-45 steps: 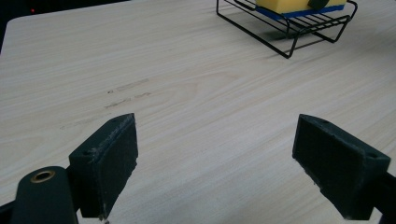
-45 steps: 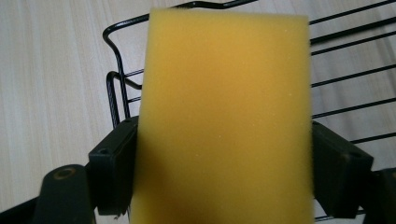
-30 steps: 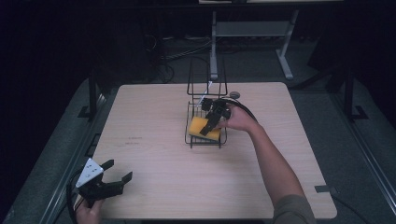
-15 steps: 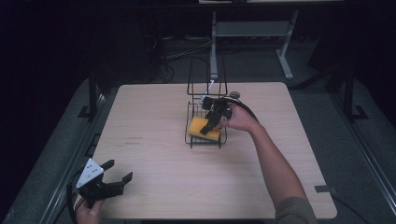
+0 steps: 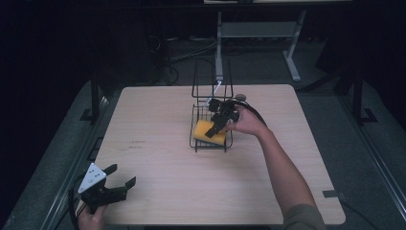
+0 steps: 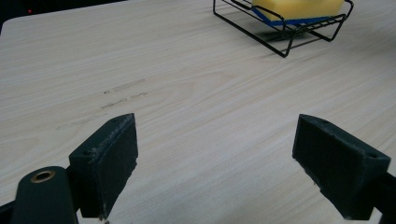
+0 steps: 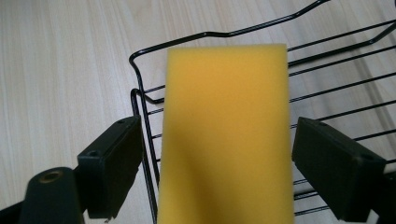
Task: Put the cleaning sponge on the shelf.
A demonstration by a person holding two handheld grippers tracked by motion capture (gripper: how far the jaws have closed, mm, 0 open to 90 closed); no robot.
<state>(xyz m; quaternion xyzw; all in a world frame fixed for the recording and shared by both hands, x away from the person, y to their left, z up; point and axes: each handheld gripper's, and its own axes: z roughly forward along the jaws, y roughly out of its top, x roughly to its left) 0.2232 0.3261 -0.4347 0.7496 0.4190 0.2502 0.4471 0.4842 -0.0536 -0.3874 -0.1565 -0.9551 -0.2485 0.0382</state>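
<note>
1. The yellow rectangular foam sponge (image 5: 210, 132) with a blue underside lies in the tray of the black wire rack (image 5: 197, 143), which stands on the pale wood-grain table (image 5: 158, 191) just beyond its middle.
2. The right gripper (image 5: 215, 125) sits directly over the sponge. In the right gripper view its jaws stand wide apart, one on each side of the sponge (image 7: 226, 135), with a narrow gap showing at each long edge. They grasp nothing.
3. Deciding relation: in that view the sponge's long axis runs away from the camera, straight between the two jaws, so the jaws face its two long sides. A simple closing would, in my judgement, take it across its short width.
4. The near left corner of the wire rack (image 7: 140, 100) lies close beside the left-hand jaw in that view. Contact with the wire is a risk on closing.
5. The left gripper (image 5: 117, 184) hovers at the near left corner of the table, well apart from the rack. Its jaws are wide open and empty, pointing towards the rack (image 6: 280, 37) in the left gripper view.
6. The right hand is clearly the nearer one.
</note>
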